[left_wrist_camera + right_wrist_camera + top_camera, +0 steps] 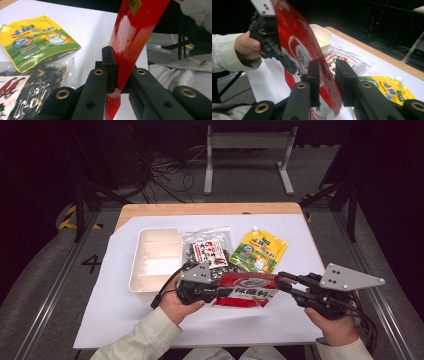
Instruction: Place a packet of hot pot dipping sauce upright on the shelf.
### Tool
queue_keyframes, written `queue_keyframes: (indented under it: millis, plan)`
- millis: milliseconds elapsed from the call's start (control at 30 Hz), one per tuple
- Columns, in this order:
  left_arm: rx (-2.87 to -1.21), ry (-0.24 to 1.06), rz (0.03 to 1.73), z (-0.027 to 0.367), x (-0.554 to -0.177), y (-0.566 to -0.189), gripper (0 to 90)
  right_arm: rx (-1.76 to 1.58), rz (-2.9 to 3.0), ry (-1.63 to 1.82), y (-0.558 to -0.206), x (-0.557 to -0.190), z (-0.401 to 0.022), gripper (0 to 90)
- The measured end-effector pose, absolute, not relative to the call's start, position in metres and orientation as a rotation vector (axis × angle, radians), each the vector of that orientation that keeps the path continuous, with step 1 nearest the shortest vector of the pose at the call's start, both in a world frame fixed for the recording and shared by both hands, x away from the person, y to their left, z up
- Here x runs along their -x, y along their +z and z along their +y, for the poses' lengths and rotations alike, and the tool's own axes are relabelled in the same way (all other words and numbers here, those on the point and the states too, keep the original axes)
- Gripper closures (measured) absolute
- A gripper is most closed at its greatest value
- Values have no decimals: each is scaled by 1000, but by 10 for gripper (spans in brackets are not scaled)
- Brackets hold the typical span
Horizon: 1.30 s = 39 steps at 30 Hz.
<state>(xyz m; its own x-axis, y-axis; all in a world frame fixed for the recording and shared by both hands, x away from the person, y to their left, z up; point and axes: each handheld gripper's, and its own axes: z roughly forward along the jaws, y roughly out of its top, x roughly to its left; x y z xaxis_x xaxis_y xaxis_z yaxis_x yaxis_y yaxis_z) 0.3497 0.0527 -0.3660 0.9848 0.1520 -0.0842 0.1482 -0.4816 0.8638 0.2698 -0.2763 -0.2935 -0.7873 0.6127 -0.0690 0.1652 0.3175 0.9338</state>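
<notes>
Covering the wooden table (210,208), white sheet (115,310).

Wooden table (150,210) I worked over, white sheet (115,300) covering it, upon the sheet a white divided tray (145,270), clear snack bag (207,247), yellow spouted pouch (260,251).

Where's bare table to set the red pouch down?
Free: the white sheet left of the white tray and along the near edge below the red pouch; also a strip right of the yellow pouch. Crowded: the middle, where tray, clear snack bag and yellow pouch lie side by side.
</notes>
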Motion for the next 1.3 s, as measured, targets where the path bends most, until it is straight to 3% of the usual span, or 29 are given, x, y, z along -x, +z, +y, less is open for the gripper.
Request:
queue_keyframes:
  millis: [400,1300]
  plan:
    - [-2037,28,294,86,-360,-347,871,-800,2140,1467,-306,-281,-301,624]
    - [-1985,176,505,171,-410,-306,871,-996,2177,1377,-343,-309,-322,628]
